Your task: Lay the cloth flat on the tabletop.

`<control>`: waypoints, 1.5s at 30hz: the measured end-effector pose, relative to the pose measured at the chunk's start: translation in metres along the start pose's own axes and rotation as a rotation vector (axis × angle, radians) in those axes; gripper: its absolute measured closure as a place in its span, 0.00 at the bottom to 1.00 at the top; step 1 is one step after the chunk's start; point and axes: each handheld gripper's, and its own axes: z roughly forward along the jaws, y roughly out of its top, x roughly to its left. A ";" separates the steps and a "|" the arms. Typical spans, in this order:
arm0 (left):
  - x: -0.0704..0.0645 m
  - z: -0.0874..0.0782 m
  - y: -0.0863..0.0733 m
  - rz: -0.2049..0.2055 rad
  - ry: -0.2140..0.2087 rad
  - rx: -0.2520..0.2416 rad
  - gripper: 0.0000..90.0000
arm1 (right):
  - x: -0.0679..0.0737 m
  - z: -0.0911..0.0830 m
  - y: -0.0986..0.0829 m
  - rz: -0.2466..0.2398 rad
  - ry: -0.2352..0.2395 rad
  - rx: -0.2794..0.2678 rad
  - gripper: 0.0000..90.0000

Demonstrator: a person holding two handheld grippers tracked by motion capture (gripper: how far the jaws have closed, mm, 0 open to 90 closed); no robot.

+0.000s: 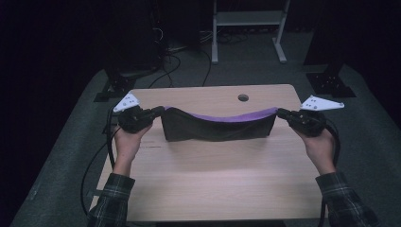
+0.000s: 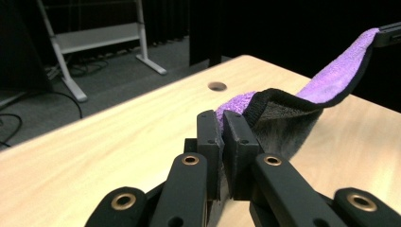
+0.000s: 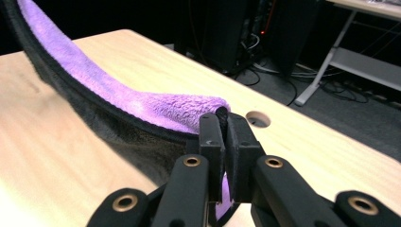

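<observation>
— While both hands hold it taut above the bench (image 1: 217, 179), how does the cloth behave?

— Seen along the left gripper (image 2: 222, 124), the fingers (image 2: 209, 142) are clamped shut on one top corner of the microfibre towel (image 2: 331, 78), purple on one face, dark grey on the other, with a black bound edge. The right gripper (image 3: 221, 124) pinches the opposite corner the same way. From above, the towel (image 1: 218, 125) hangs between the left gripper (image 1: 158, 111) and the right gripper (image 1: 280, 112), its top edge sagging in the middle, its lower edge at or near the wood.

— So: soft and light?

— By the look of it, yes: limp, no stiffness, plush enough not to slip. The sag suggests it will droop wherever it is unsupported.

— Where should it be held?

— At the bound corners, as now; the hem likely gives the surest bite. Beyond it sit the bench's cable hole (image 1: 243, 98), then the white frame (image 1: 248, 28) on the floor.
</observation>
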 end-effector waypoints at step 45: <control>-0.070 -0.036 -0.147 -0.122 -0.147 0.394 0.93 | 0.080 -0.046 -0.134 0.018 0.229 0.367 0.94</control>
